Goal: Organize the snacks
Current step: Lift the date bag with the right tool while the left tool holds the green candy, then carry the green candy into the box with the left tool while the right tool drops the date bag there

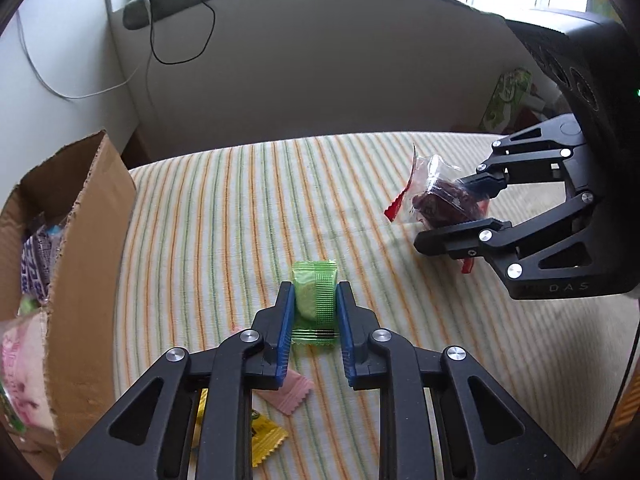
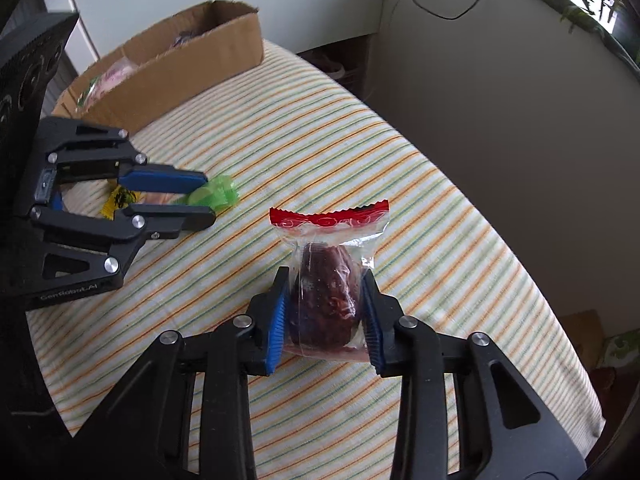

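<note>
My left gripper (image 1: 315, 290) is shut on a green wrapped snack (image 1: 314, 300) above the striped tablecloth (image 1: 240, 208). It shows in the right wrist view (image 2: 208, 196) at the left, with the green snack (image 2: 214, 196) between its fingers. My right gripper (image 2: 324, 280) is shut on a clear packet with a red top that holds a dark red snack (image 2: 328, 284). In the left wrist view the right gripper (image 1: 440, 212) is at the right, gripping that packet (image 1: 434, 196). An open cardboard box (image 1: 84, 264) with several snacks stands at the table's left; it also shows in the right wrist view (image 2: 180, 68).
A pink wrapper (image 1: 294, 394) and a yellow wrapper (image 1: 266, 438) lie on the cloth under my left gripper. The yellow one shows in the right wrist view (image 2: 116, 200). A grey wall (image 1: 320, 80) runs behind the table. A green patterned bag (image 1: 506, 98) stands at the far right.
</note>
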Demonstrator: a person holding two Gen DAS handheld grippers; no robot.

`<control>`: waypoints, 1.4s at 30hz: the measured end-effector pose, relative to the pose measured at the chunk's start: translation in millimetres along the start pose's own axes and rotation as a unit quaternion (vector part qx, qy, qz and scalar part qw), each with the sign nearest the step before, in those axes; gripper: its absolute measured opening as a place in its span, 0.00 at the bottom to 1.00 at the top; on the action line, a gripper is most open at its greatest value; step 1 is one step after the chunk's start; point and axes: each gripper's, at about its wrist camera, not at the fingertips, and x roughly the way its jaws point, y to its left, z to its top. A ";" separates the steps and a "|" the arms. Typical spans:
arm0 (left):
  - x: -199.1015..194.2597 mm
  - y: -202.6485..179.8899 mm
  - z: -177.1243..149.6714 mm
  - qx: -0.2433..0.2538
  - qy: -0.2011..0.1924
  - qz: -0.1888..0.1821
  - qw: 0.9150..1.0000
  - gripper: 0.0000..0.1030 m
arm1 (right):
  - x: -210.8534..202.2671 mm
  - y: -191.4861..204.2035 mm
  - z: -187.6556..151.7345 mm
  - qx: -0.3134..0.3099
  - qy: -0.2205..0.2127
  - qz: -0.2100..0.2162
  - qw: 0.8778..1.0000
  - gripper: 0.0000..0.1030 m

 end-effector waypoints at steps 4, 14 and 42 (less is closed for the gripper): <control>-11.6 4.8 -0.1 -0.016 -0.008 -0.008 1.000 0.19 | -12.4 -1.2 -1.7 0.014 -0.009 0.000 1.000 0.33; -49.5 28.1 2.5 -0.038 -0.028 -0.017 0.999 0.19 | -38.8 19.0 18.0 0.012 -0.023 -0.008 1.000 0.33; -119.4 164.7 -18.7 -0.123 -0.042 0.017 0.991 0.19 | -30.4 138.5 163.3 0.004 -0.042 0.034 0.999 0.33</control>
